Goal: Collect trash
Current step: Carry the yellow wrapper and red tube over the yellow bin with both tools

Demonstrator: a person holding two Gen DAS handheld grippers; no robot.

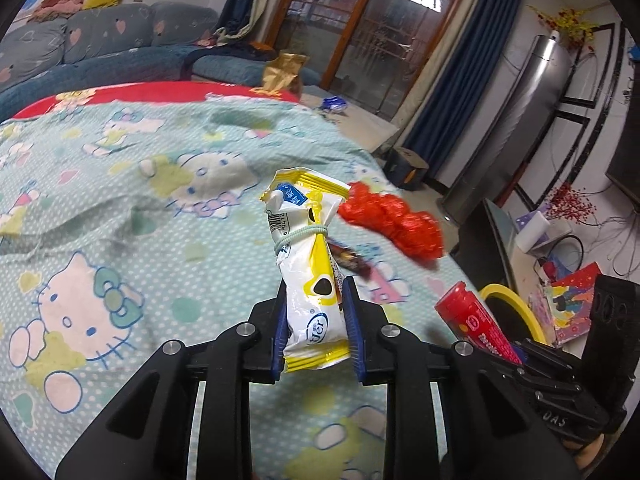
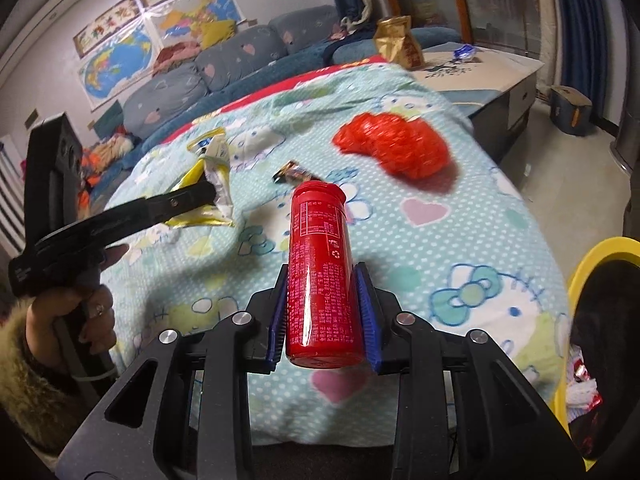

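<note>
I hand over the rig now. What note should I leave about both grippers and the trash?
Left gripper: shut on the white-and-yellow snack wrapper, lifted off the bed cover.
Right gripper: shut on the red canister, also in the air.
Yellow-rimmed bin stands by the bed's right side, some trash already inside.
Left to do: drop both items in the bin, then collect the red mesh bag and the small dark wrapper.
</note>
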